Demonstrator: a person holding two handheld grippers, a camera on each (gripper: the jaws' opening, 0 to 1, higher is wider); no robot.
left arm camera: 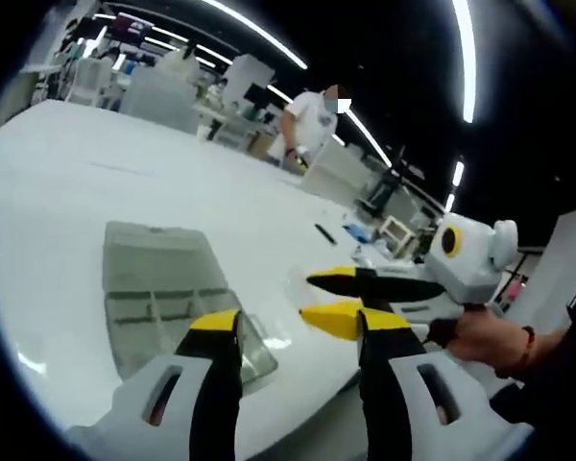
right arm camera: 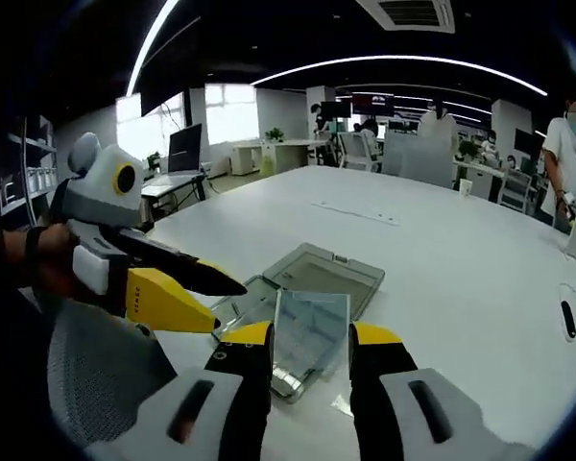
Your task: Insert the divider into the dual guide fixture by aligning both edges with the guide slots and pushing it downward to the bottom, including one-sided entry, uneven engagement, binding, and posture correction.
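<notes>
one fixture [right arm camera: 312, 288], one divider [right arm camera: 310, 331], two tools [right arm camera: 311, 338]

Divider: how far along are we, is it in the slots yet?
Done: the right gripper is shut on the clear divider, which stands upright between its jaws. In hand: it hovers over the near end of the open clear case on the white table; the left gripper is open above the case. Left: I cannot see either edge in a slot, so alignment and the push down remain.

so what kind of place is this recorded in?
Likely an open-plan office or lab: long ceiling light strips, rows of desks with monitors, and a large white table holding the clear compartment box.
</notes>
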